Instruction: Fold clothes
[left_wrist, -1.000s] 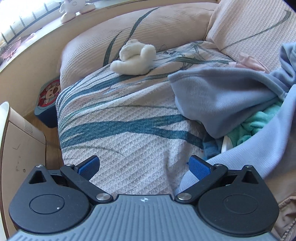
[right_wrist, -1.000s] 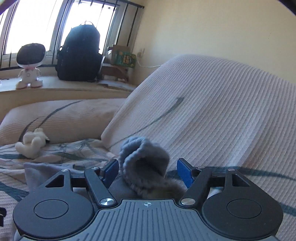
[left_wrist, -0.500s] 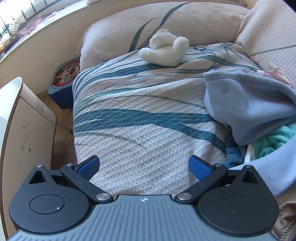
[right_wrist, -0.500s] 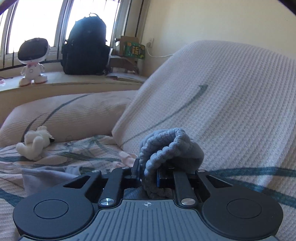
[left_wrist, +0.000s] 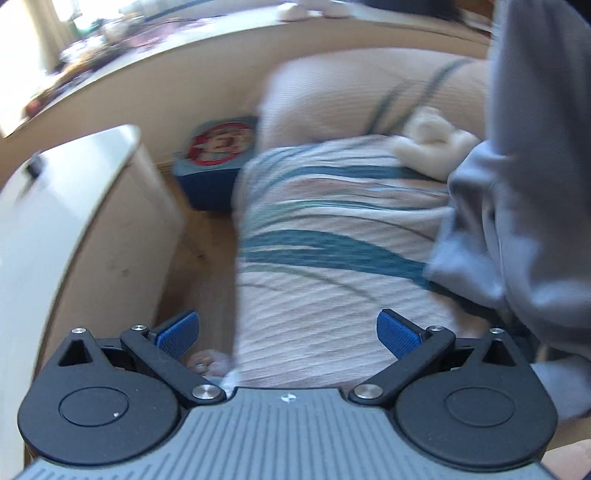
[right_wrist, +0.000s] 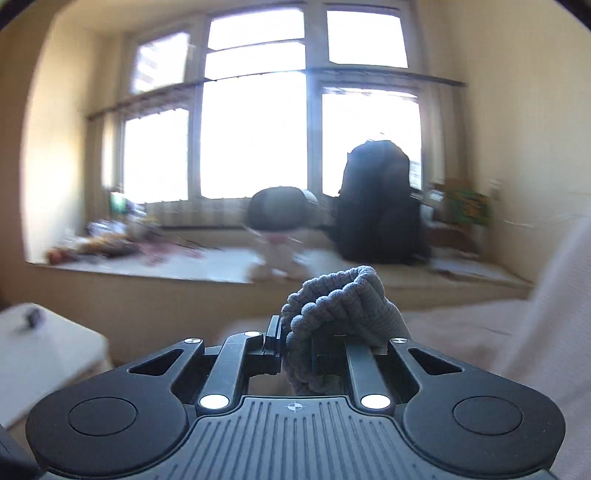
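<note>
The right gripper (right_wrist: 314, 354) is held nearly level toward a window, its jaws just closed and clenched on the ribbed cuff (right_wrist: 343, 302) of a grey garment (left_wrist: 517, 206), which bunches upward. The left gripper (left_wrist: 288, 332) is tilted down over the bed (left_wrist: 332, 258), its blue pads (left_wrist: 177, 332) spread and empty. The garment hangs lengthwise at right, cut off by the frame; the sill's objects are blurred.
</note>
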